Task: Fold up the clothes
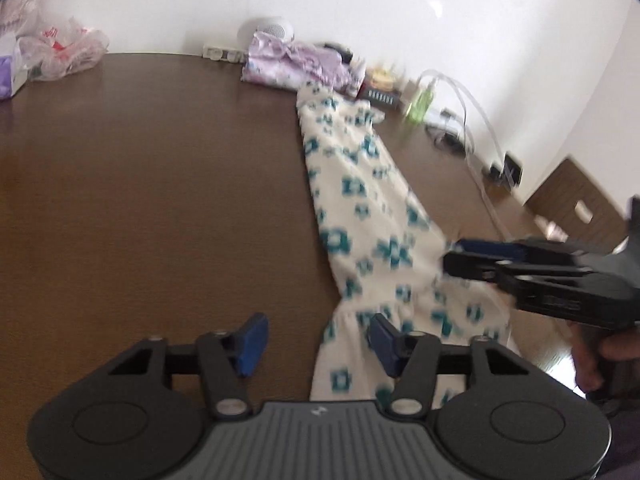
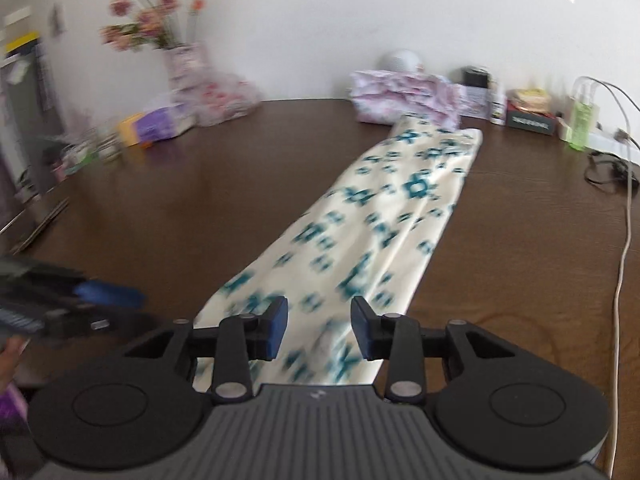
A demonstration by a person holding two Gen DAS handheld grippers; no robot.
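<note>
A long cream garment with teal flower print (image 1: 360, 208) lies stretched out on the brown table (image 1: 160, 200), running from the near edge toward the far side. It also shows in the right wrist view (image 2: 372, 232). My left gripper (image 1: 316, 340) is open and empty, at the garment's near left edge. My right gripper (image 2: 319, 328) is open and empty, just above the garment's near end. The right gripper also shows in the left wrist view (image 1: 472, 256), over the garment's right side. The left gripper shows blurred in the right wrist view (image 2: 108, 300), to the garment's left.
A folded pink garment (image 2: 404, 96) lies at the far end. Boxes, a green bottle (image 2: 582, 116) and cables (image 2: 622, 208) stand at the far right. A flower vase (image 2: 186, 64), plastic bags and a tissue pack (image 2: 156, 124) are at the far left.
</note>
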